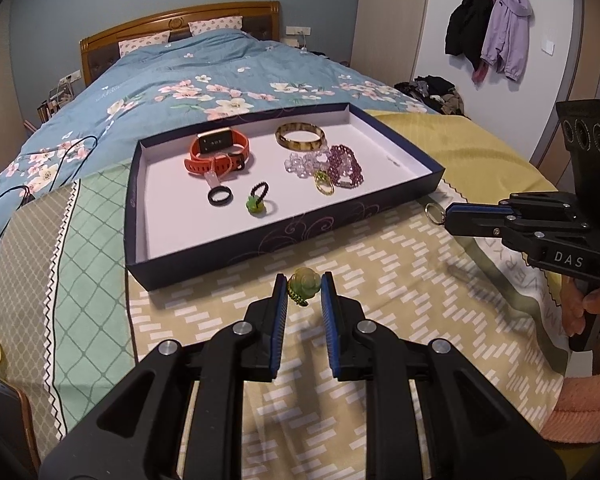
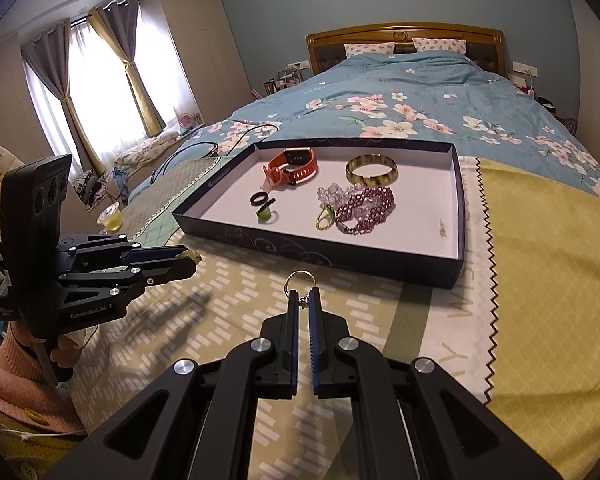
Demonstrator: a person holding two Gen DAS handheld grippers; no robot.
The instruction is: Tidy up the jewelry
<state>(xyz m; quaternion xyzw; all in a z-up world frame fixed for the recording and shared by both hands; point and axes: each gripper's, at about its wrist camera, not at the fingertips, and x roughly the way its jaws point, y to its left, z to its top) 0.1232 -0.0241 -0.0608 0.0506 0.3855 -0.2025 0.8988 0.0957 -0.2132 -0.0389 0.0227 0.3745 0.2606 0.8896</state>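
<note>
A dark blue tray (image 1: 236,254) with a white floor lies on the bed; it also shows in the right wrist view (image 2: 308,246). In it lie an orange watch (image 1: 220,154), a black ring (image 1: 219,196), a green flower ring (image 1: 256,204), an amber bangle (image 1: 300,136) and purple and clear bead bracelets (image 1: 342,166). My left gripper (image 1: 304,286) is shut on a green flower ring (image 1: 303,283), held above the cloth just in front of the tray. My right gripper (image 2: 303,298) is shut on a metal ring (image 2: 300,280), right of the left one, near the tray's front edge.
A patterned yellow-green cloth (image 1: 380,280) covers the bed's near end under the tray. A blue floral duvet (image 1: 220,80) lies behind. Black cables (image 1: 28,192) run at the left. A cup of yellow drink (image 2: 111,218) stands left of the bed.
</note>
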